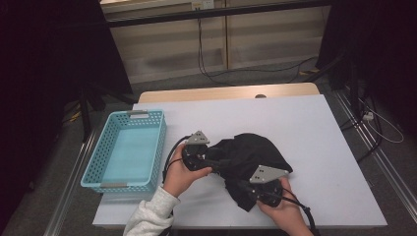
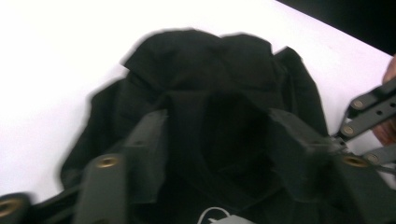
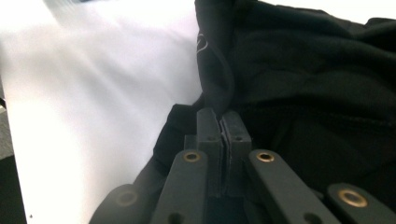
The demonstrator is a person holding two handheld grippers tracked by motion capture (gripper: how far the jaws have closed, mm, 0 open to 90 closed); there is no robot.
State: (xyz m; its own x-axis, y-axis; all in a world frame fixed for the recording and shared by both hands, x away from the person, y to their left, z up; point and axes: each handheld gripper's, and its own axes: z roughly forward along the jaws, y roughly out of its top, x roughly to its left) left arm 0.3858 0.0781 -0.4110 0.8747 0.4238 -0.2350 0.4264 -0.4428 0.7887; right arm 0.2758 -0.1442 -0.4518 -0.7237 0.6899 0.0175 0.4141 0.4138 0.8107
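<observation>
Centrally on the white table (image 1: 314, 147) lies a crumpled black garment (image 1: 251, 157), just right of the light blue basket (image 1: 129, 150) at the left edge. Left gripper (image 2: 217, 140) at the garment's left side, jaws standing apart with dark cloth between them, pads not pressing on it. Right gripper (image 3: 219, 128) at the garment's near right edge, jaws pressed together and clamped on a fold of the black fabric, a thin seam of cloth pinched between the pads. Left gripper's hand (image 1: 182, 172) comes out of a pale sleeve (image 1: 150, 216) at the near edge.
</observation>
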